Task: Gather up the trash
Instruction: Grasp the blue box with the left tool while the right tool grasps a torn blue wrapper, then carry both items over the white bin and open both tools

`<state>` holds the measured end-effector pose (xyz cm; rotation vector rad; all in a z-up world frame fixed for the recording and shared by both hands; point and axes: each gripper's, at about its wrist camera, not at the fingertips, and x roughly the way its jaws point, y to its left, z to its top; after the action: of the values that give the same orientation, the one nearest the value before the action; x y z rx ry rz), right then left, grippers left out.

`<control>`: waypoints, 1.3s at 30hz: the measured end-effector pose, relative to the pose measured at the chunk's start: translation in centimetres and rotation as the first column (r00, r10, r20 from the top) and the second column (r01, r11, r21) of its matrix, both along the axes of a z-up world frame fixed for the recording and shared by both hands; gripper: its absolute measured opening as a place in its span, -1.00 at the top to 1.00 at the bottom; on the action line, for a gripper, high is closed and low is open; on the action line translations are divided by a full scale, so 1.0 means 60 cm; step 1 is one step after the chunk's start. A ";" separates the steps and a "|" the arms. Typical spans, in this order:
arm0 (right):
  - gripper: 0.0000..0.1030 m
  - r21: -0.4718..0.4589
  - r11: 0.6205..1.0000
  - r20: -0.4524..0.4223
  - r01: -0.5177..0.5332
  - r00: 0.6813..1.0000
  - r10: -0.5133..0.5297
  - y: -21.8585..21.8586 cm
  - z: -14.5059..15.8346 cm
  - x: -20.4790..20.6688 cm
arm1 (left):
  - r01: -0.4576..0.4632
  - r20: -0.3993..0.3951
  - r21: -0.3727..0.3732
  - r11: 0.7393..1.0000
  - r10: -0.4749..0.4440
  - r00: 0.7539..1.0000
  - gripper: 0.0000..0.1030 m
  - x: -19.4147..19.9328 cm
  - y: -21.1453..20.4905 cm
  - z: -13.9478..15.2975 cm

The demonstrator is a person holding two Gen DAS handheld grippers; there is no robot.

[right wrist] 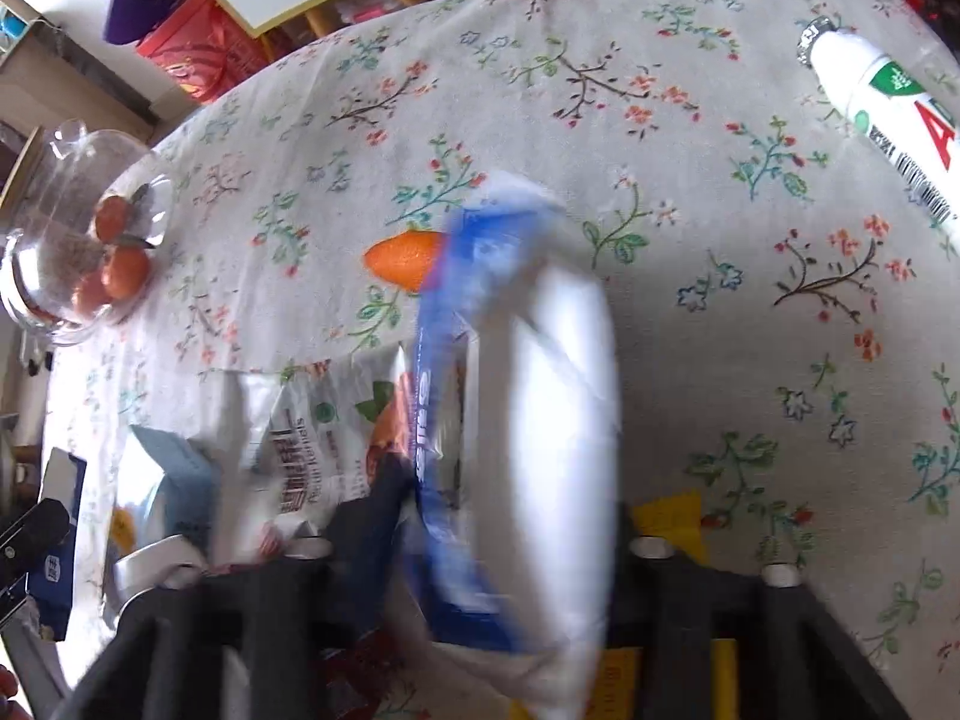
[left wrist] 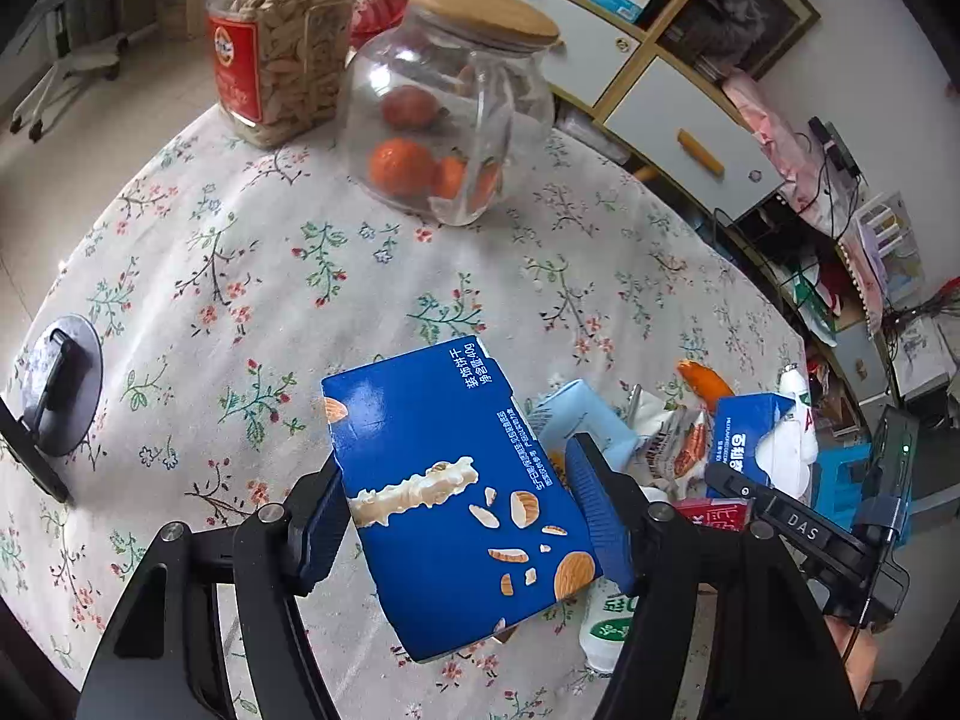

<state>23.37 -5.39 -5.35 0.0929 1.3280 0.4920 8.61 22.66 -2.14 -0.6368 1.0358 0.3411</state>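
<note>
Two grippers, one item in each. Left gripper (left wrist: 462,510): jaws set fairly wide, both blue pads pressed against the sides of a dark blue biscuit box (left wrist: 456,492), which is lifted off the tabletop (left wrist: 240,276) and tilted. The box is flattened-looking card, printed with almonds, a white cream streak and white lettering, its top flap open.

Right gripper (right wrist: 498,480): jaws drawn close together on a blue-and-white tissue pack (right wrist: 522,408), blurred in its own wrist view, with white tissue bulging from it. It hangs over the litter pile near the tabletop's edge.

On the floral cloth: one orange peel (right wrist: 402,258); one white bottle (right wrist: 888,114) lying on its side with green and red print; one white nut wrapper (right wrist: 312,444); one pale blue carton (left wrist: 576,414). Two glass jars stand farther off: one round jar (left wrist: 450,114) with a wooden lid, holding small oranges, and one square jar (left wrist: 282,48) of seeds with a red label.
</note>
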 end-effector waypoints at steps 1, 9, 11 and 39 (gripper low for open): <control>0.52 0.004 1.000 0.014 -0.008 1.000 0.008 -0.001 0.007 -0.002 | 0.013 0.013 0.006 1.000 -0.013 1.000 -0.37 0.000 -0.006 0.007; 0.65 0.079 0.997 0.081 -0.017 0.997 0.011 -0.020 0.067 -0.020 | 0.083 0.095 0.028 0.996 -0.085 0.992 -0.37 -0.009 -0.042 0.050; 0.65 0.093 0.996 0.094 -0.015 0.996 0.007 -0.032 0.081 -0.025 | 0.101 0.112 0.032 0.994 -0.104 0.988 -0.37 -0.009 -0.054 0.059; 0.65 0.001 0.941 0.115 0.337 0.935 -0.335 -0.462 0.123 -0.062 | 0.479 0.114 0.134 0.868 -0.494 0.862 -0.37 0.030 -0.366 0.072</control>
<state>19.65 -33.11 2.01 0.2689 1.1742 0.1899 10.40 0.72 2.21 -0.2832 0.9944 -0.0986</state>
